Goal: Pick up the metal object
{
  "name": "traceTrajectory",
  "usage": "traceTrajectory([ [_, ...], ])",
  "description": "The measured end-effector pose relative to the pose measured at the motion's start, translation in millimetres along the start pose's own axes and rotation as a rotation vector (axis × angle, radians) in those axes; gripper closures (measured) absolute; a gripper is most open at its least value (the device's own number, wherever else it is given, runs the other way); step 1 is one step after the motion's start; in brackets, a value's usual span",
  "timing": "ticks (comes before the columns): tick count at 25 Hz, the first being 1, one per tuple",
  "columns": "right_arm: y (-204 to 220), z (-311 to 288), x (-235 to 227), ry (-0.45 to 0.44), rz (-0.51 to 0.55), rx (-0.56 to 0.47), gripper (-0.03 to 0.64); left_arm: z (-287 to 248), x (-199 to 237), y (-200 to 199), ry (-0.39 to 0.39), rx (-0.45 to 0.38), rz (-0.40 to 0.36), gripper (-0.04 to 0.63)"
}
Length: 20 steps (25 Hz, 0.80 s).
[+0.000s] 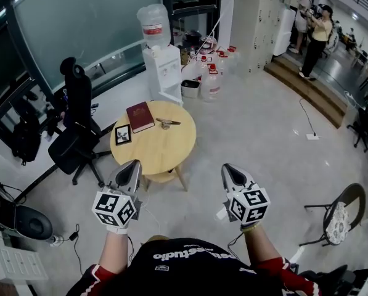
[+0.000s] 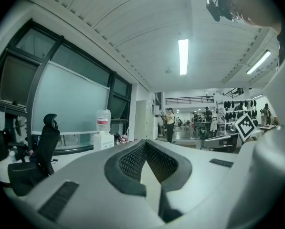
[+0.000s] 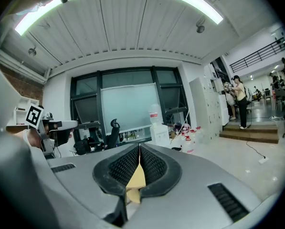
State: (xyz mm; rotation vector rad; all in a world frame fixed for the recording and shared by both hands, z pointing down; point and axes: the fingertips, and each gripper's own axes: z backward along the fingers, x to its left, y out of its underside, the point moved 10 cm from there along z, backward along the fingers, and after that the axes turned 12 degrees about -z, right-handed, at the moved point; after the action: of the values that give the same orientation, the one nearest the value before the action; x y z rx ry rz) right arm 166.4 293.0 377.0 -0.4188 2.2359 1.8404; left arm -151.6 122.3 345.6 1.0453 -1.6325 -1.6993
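Currently left gripper [image 1: 134, 166] and right gripper [image 1: 228, 169] closed, one metal object [image 1: 167, 123], one book [image 1: 140, 116]

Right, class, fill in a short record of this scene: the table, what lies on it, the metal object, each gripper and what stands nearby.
table: round wooden table, ahead of the person
on it: red book, small dark-framed picture, metal object
metal object: near the far edge, right of the red book, not touched by either gripper
left gripper: jaws together, empty, on the table's near side
right gripper: jaws together, empty, over the floor
nearby: black office chair left of the table, water dispenser beyond it
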Motion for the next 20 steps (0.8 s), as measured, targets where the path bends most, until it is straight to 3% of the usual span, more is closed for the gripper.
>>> traceTrajectory([
  [14, 6.8, -31.0, -23.1, 0.0, -0.011, 0.046, 0.591, -23.3, 8.7, 14.3, -0.023, 0.016, 0.023, 0.578],
  [20, -6.0, -58.6, -18.9, 0.017, 0.015, 0.054, 0.591, -51.2, 34.6, 22.3, -0.004, -0.005, 0.056, 0.578],
])
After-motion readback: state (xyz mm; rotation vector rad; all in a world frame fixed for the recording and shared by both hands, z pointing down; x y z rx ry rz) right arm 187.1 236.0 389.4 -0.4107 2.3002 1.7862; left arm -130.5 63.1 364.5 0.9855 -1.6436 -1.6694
